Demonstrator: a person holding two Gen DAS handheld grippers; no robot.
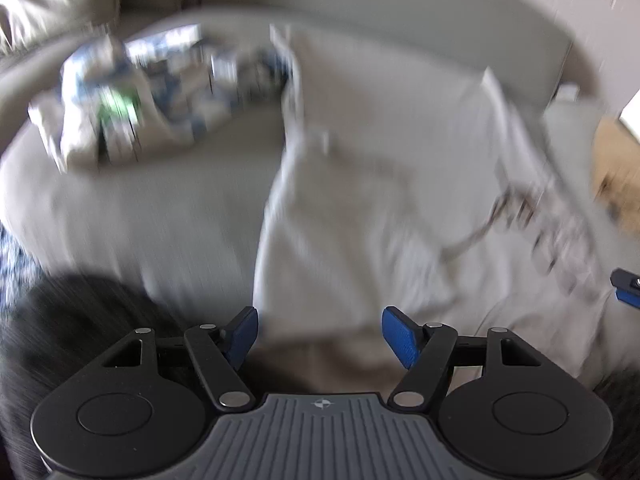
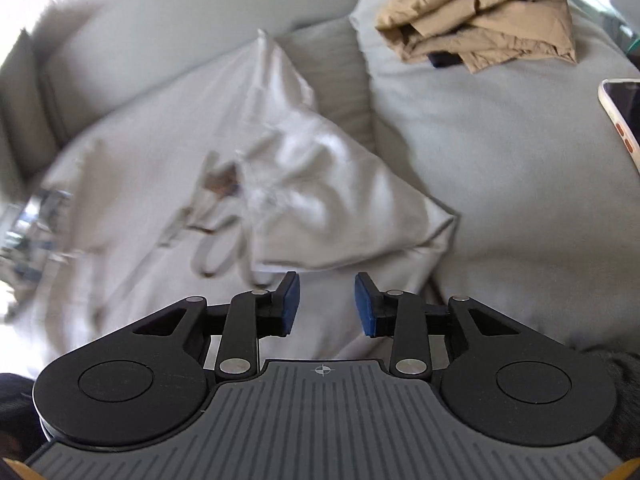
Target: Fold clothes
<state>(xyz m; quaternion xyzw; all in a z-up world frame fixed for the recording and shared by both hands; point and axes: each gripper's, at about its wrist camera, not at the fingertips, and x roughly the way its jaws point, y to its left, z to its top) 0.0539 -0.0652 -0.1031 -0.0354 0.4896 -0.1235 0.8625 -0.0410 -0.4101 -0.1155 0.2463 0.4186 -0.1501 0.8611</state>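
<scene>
Left wrist view. Your left gripper hangs over the near edge of a pale garment spread on a grey sofa. Its jaws stand wide apart, with nothing between the blue pads; cloth lies below the gap, not in it. The garment runs away from you toward the backrest, so its long axis lies roughly along your line of sight. The frame is blurred, so the dark print or cord on its right side cannot be read. A second, patterned bundle sits well apart at the far left — probably placed there to keep the working area for one piece. The tip of your other tool shows at the right edge.

Right wrist view. Your right gripper is partly open, narrower than the left, and holds nothing. Just ahead, one part of the garment lies doubled over the rest, forming a triangle that points up toward the backrest; a looped cord lies beside it. This lay fits a fold just laid down or a crumpled flap awaiting smoothing — the pictures do not settle which. A tan folded pile rests on a cushion at upper right, and a phone lies at the right edge.
</scene>
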